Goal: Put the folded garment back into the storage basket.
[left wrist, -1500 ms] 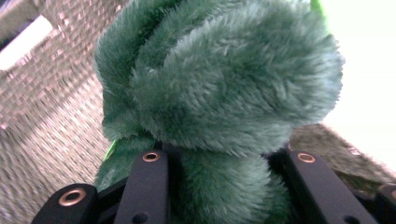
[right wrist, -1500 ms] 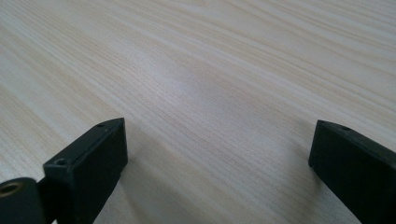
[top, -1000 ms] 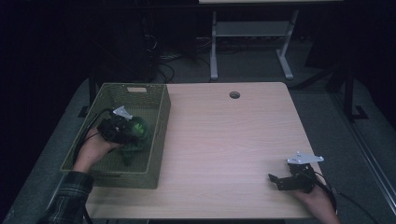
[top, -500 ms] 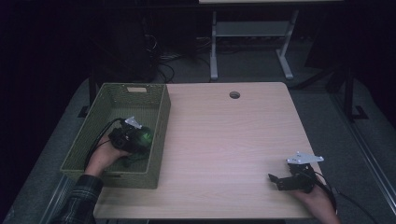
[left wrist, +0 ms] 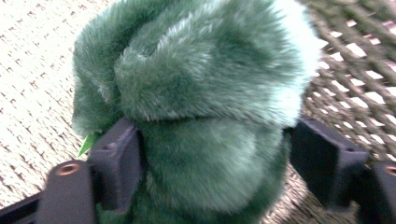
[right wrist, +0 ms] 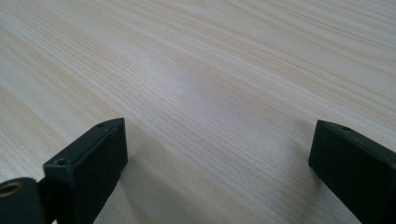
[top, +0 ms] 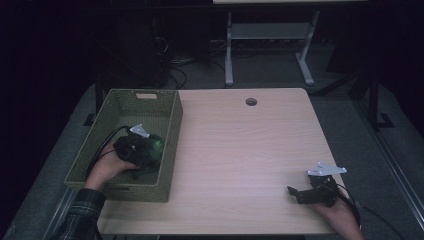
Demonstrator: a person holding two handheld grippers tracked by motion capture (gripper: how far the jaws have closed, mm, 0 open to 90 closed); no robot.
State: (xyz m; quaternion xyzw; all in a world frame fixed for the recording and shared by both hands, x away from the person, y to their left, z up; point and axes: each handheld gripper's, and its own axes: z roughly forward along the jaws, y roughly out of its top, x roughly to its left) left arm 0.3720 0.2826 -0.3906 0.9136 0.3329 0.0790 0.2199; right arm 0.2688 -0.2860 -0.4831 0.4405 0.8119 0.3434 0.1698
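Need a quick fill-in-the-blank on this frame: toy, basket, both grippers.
The plush toy is ____ in colour.
It sits inside the woven ____, between the jaws of the left gripper.
The right gripper has nothing between its jaws, which stand ____ over the table.
Missing words: green; basket; open

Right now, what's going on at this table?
A person works with tongs in each hand. The left tongs are down in the green woven basket, and their jaws have just been opening around a green plush toy that sits between them, apparently being let go. The right tongs rest open on the wooden table, holding nothing.
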